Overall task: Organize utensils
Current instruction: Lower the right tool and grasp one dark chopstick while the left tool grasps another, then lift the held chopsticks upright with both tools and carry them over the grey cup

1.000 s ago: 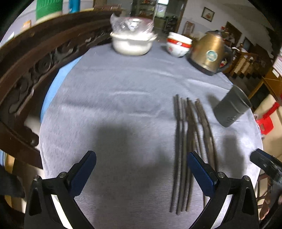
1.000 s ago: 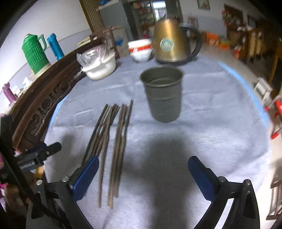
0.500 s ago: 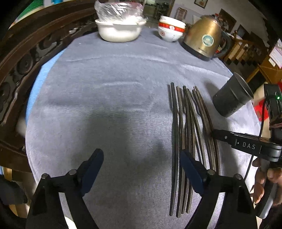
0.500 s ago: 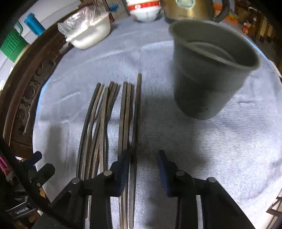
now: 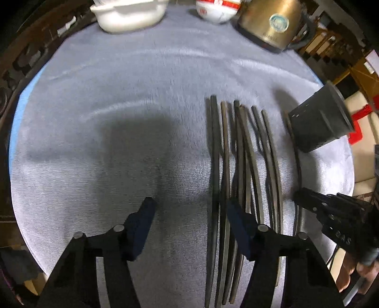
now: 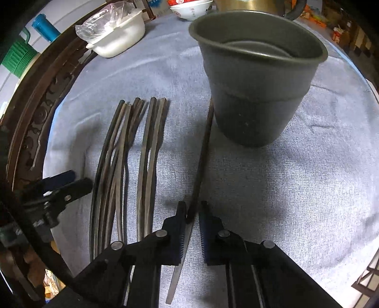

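1. Round tabletop under a grey-blue ribbed cloth (image 6: 272, 177), with a carved dark wooden rim along its left edge. At the far edge stand a white plastic-covered basin (image 6: 118, 35), a red-and-white bowl (image 5: 216, 10) and a brass-coloured kettle (image 5: 270, 23); none is involved.
2. Dark grey tapered plastic utensil cup (image 6: 255, 78): upright, towards the right edge of the tabletop, mouth open and unobstructed.
3. Bundle of long dark wooden chopsticks (image 6: 123, 165): lying loosely side by side on the cloth left of the cup, some crossing.
4. Left gripper (image 5: 189, 213): jaws moderately open, holding nothing, low over the near end of the bundle; its right jaw is over the leftmost sticks.
5. Right gripper (image 6: 193, 213): jaws nearly closed on the near end of a single dark chopstick (image 6: 202, 154), whose far tip lies against the cup's base.
6. Risk assessment: the grip is at the extreme end, so the stick may pivot or slip on lifting. Its tip may push the light cup and tip it. The left jaws may disturb crossed sticks.
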Available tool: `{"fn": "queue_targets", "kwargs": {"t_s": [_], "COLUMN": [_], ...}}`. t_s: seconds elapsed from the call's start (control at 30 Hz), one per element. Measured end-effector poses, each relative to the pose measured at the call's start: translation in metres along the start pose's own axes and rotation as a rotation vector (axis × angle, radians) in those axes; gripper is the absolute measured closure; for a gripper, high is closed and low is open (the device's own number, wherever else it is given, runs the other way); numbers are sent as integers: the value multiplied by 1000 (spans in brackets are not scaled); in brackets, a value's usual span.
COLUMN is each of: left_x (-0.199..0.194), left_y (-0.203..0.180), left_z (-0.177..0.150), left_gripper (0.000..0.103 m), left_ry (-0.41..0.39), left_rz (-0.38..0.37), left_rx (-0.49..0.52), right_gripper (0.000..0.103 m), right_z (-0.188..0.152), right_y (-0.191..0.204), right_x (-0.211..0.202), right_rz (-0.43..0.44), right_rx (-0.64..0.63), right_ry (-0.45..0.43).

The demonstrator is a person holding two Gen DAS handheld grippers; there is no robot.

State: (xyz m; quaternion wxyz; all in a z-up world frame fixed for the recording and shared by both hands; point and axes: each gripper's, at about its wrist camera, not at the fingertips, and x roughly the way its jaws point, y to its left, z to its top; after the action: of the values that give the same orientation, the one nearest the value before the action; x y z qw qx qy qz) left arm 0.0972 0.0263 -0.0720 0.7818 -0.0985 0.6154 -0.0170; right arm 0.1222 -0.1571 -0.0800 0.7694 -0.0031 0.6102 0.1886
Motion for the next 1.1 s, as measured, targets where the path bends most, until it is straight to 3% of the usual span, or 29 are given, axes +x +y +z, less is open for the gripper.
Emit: {"fn": "queue_targets", "kwargs": {"t_s": [0.07,0.13,0.17,0.43,0.53,0.6,0.63,0.67,0.7,0.73,0.8,0.87,0.9,0.93,0.97,1.1], "left_x": [1,-1,1,-6,-8,-9,-11,-11,-11,-9,-7,-4,-2,-3,-2,-20], "left_y": [-4,-7,-8,0,4,3,5,7,8,9,9,10,14,17,19,45], "left_z": [3,6,7,-17,-14,-6,1,3,6,8,12,17,19,21,23,24], "left_gripper": [45,72,97,97,96,91,88,83,82,82,86,97,97,97,97,97], "left_ry": [0,15,44,129,145,138,139,141,139,142,142,160,168,175,180,122], "left_rz": [14,-10,-9,22,15,29,33,39,48,53,53,67,56,43,34,-8], "left_rx": [10,16,22,79,71,76,78,77,68,67,81,87,84,81,76,23], "right_gripper": [91,91,91,92,90,82,69,49,41,40,42,68,74,90,96,97], "right_z": [-1,-4,-5,-13,-12,-7,-3,1,6,9,13,18,21,23,26,30], "right_y": [1,-2,-3,3,-3,0,1,1,1,1,2,12,14,14,14,13], "right_x": [1,-4,-6,-10,-13,-14,-15,-15,-14,-14,-9,-9,-9,-10,-10,-15], "right_rz": [-1,-2,-5,-68,-60,-82,-95,-95,-97,-110,-136,-196,-186,-193,-194,-143], "right_rx": [-17,-38,-51,-231,-218,-227,-220,-203,-185,-175,-173,-215,-218,-225,-234,-249], "right_ry": [-3,-1,3,128,163,164,158,149,138,130,145,138,152,165,187,183]}}
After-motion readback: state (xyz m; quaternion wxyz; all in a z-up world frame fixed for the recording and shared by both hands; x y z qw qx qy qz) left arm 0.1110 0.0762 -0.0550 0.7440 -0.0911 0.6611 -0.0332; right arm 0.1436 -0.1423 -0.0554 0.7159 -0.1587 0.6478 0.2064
